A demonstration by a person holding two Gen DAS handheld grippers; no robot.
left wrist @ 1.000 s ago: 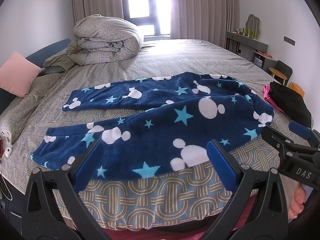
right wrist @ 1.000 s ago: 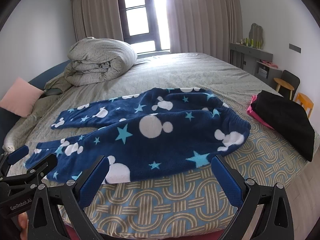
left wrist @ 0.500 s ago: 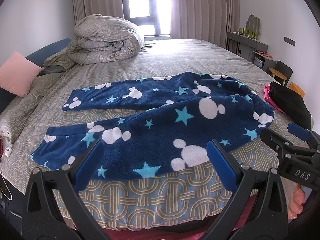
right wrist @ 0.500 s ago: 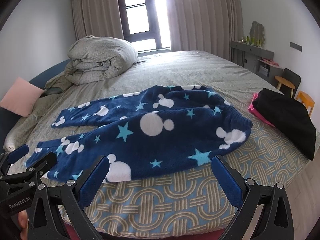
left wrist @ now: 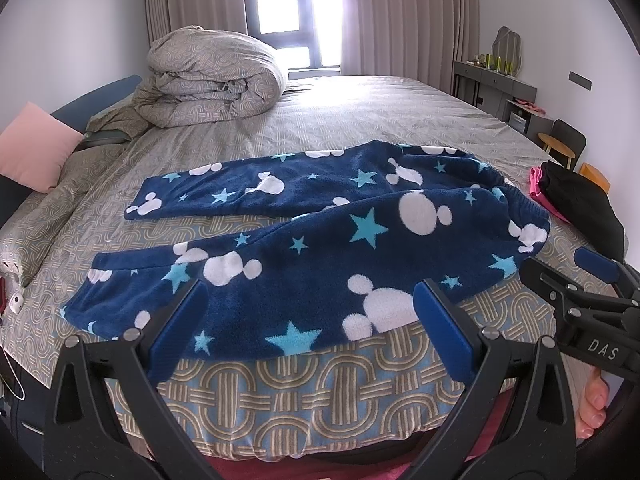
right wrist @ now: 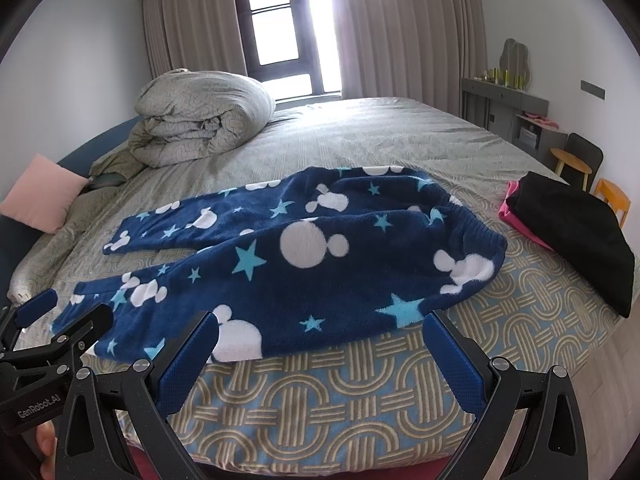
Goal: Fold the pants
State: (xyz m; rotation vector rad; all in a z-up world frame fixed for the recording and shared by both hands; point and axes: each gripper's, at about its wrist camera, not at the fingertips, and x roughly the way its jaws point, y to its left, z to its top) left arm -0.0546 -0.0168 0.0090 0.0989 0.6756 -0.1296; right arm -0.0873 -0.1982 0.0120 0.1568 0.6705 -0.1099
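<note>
At the far left, a pink pillow (left wrist: 34,146) leans against the dark headboard, and beside it a rolled grey duvet (left wrist: 212,80) sits at the head of the bed (left wrist: 384,104). The pants (left wrist: 320,248), navy fleece printed with white mouse heads and pale blue stars, lie flat across the near part of the bed, close to its front edge. Their two legs point to the left and lie slightly apart, the farther one shorter in view, while the waistband sits at the right end. The left tongs (left wrist: 308,320) hover just in front of the near leg with the blue pads spread wide, released and gripping nothing. The right tongs (right wrist: 320,344) hang in the same way before the seat of the pants, jaws parted and bare. Each tool shows at the edge of the other's view. To the right of the waistband, near it but not touching, lies a folded black garment (right wrist: 576,232) on top of a pink one (right wrist: 516,216). Farther right, a grey dresser (right wrist: 508,108) stands against the wall with a dark chair (right wrist: 580,156) next to it.
</note>
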